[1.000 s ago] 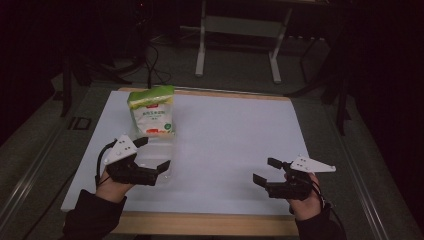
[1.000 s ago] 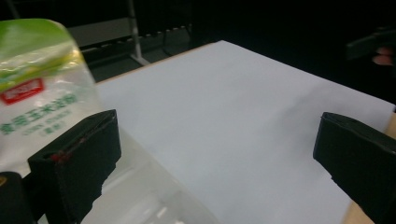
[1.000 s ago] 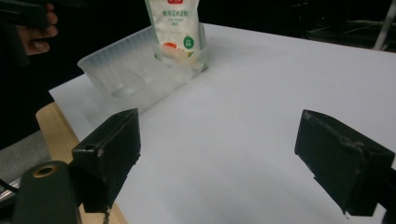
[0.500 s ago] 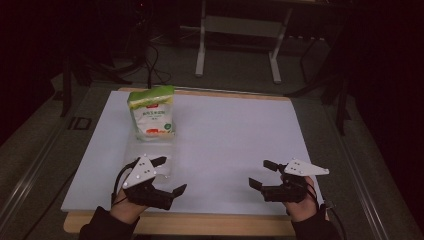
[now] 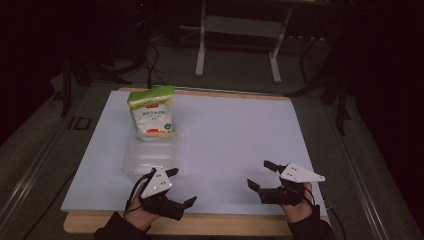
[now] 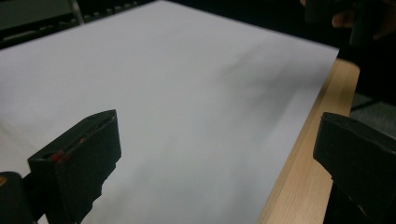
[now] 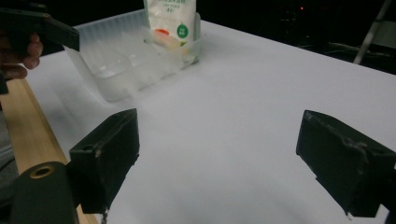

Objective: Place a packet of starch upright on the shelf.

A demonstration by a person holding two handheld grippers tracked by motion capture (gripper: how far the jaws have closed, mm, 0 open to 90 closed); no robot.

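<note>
Jaws gape on both grippers; glossy pouch (image 5: 151, 116) stands in ribbed clear bin (image 5: 145, 155).

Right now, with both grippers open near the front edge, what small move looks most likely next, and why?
Probably a short reach forward by the left gripper toward the clear tray. It sits just in front of that gripper, holding an upright bag at its far end. Both grippers are open and hold nothing; the right gripper is farther off.
</note>
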